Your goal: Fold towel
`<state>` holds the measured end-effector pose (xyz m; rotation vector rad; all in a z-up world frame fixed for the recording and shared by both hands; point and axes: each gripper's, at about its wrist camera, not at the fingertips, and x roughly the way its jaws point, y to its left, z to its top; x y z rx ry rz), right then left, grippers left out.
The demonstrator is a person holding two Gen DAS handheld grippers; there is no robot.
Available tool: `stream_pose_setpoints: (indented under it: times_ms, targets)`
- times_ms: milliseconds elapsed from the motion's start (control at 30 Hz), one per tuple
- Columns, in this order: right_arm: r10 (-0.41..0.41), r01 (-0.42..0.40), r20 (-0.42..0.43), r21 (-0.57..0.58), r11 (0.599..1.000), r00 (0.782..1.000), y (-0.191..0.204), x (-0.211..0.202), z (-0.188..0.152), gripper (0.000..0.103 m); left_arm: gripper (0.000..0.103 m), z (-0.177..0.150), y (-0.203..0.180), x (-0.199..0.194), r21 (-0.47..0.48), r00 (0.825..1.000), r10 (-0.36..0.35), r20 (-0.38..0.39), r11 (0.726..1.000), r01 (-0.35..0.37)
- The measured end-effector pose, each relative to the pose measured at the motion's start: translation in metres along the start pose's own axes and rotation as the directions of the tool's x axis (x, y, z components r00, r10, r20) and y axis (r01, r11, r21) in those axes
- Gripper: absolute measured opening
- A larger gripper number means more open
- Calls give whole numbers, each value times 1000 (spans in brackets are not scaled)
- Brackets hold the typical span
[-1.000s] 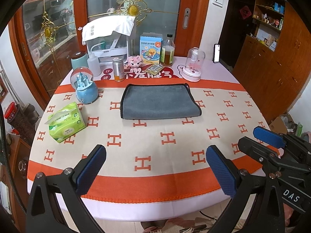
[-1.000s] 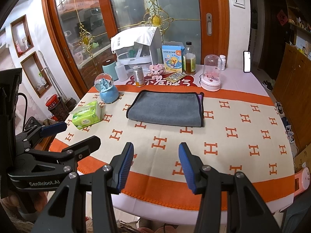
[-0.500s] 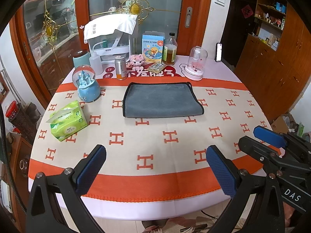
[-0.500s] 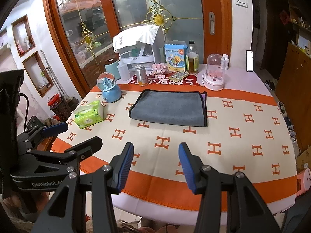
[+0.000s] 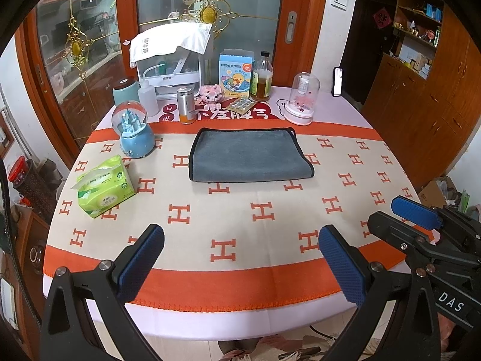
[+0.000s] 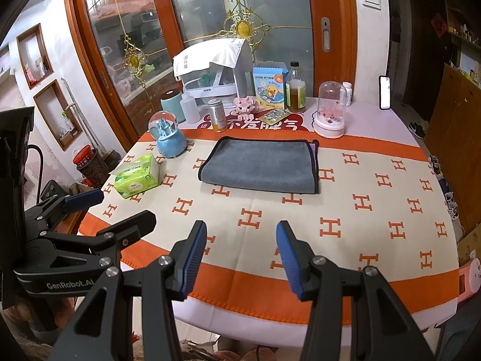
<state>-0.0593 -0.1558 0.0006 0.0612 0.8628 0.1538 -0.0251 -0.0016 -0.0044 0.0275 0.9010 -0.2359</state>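
A grey towel point(image 5: 249, 155) with black edging lies folded flat on the far middle of the round table; it also shows in the right wrist view point(image 6: 260, 165). My left gripper point(image 5: 240, 258) is open and empty, held above the table's near edge, well short of the towel. My right gripper point(image 6: 242, 254) is open and empty, also over the near edge. The right gripper shows at the right of the left wrist view point(image 5: 421, 219), and the left gripper at the left of the right wrist view point(image 6: 99, 210).
The table wears an orange-and-cream cloth point(image 5: 261, 210). A green tissue pack point(image 5: 103, 186) and blue snow globe point(image 5: 135, 132) sit left of the towel. Behind it stand a can point(image 5: 186, 105), bottle point(image 5: 262, 78), blue box point(image 5: 236, 73), glass dome point(image 5: 303, 99) and white rack point(image 5: 171, 66).
Both grippers have drawn back and risen slightly, so the table and towel sit a little farther off. The towel has not moved and both grippers stay open.
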Motion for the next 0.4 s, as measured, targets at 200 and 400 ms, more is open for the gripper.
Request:
stream_pose_setpoints:
  times_ms: [200,400]
  targets:
    - [1,-1,0,1,1000,1000,0,-1,0,48,102,-1,-3,-1,-4,1000,4,-3,1000,-4]
    - [0,0,-5,4,1000,1000,0,0,-1,48,102,-6,-1,-2,-11,1000,4,-10,1000,-4]
